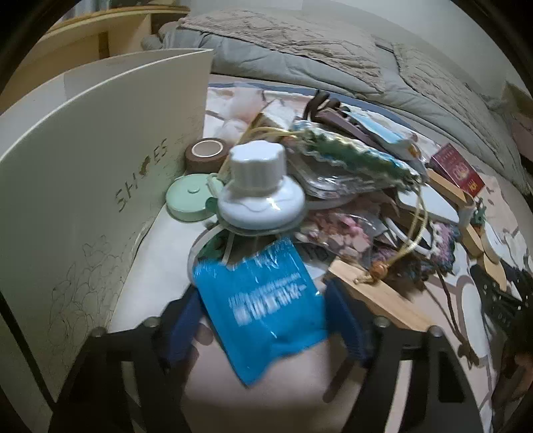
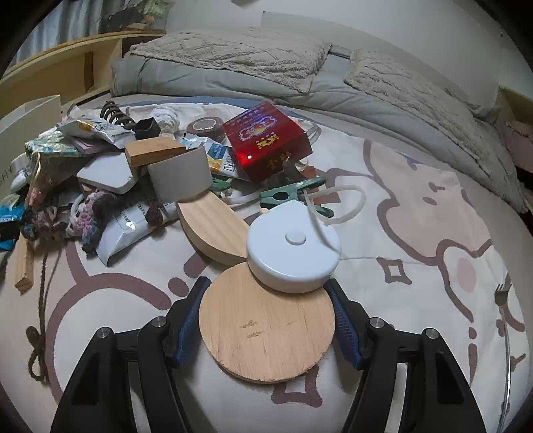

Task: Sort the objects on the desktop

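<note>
On a patterned bedsheet (image 2: 416,233) strewn with clutter below a rumpled grey duvet (image 2: 233,83), the right gripper (image 2: 266,319) clamps a round wooden disc (image 2: 266,326), while the left gripper's (image 1: 263,319) half-closed pads bracket a blue sachet (image 1: 263,306), contact unclear.

A bed fills the room, its sheet (image 2: 416,206) pale with brown-outlined cartoon shapes. A grey duvet (image 2: 233,83) lies bunched along the far side under two beige pillows (image 2: 233,53). A white wall (image 2: 383,23) stands behind, a wooden shelf (image 2: 66,63) at left. The light is dim.
</note>
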Demonstrator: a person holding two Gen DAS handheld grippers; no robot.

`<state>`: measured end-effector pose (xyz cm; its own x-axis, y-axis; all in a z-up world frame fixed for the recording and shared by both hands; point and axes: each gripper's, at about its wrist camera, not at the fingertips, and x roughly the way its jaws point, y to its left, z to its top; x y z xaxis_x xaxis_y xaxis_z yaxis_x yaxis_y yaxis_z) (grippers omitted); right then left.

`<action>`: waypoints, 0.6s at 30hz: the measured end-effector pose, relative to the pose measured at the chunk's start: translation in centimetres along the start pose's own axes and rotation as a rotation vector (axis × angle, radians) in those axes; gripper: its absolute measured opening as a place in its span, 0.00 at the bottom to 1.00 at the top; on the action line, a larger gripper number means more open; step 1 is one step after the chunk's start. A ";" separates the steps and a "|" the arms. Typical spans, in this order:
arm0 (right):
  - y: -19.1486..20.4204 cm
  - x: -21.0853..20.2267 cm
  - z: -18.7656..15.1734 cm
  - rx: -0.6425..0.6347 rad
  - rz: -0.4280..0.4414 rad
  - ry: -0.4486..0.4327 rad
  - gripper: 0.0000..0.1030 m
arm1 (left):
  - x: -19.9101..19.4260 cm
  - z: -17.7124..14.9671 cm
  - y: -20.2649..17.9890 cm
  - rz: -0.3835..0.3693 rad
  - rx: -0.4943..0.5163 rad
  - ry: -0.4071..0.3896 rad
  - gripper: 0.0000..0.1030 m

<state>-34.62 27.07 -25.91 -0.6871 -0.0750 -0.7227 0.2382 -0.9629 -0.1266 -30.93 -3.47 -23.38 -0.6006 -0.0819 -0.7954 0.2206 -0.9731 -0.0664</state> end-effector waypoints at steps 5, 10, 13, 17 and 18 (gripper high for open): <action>-0.1 -0.1 0.0 0.012 0.014 0.002 0.67 | -0.5 -0.3 -0.6 -0.005 0.036 -0.002 0.54; -0.5 -0.8 -0.4 0.055 0.046 0.004 0.66 | -1.5 -1.1 -1.0 -0.038 0.072 -0.006 0.42; -0.6 -1.4 -1.0 0.091 0.067 0.007 0.66 | -2.0 -1.7 -1.1 -0.059 0.088 -0.006 0.42; -0.3 -2.5 -2.0 0.121 0.094 0.005 0.66 | -2.5 -2.1 -1.3 -0.090 0.101 -0.013 0.27; -0.2 -2.9 -2.2 0.125 0.097 0.003 0.66 | -2.7 -2.2 -1.2 -0.097 0.100 -0.013 0.25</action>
<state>-31.19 28.05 -25.33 -0.6632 -0.1684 -0.7292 0.2158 -0.9760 0.0291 -27.91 -1.59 -22.46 -0.6257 0.0112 -0.7800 0.0841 -0.9931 -0.0818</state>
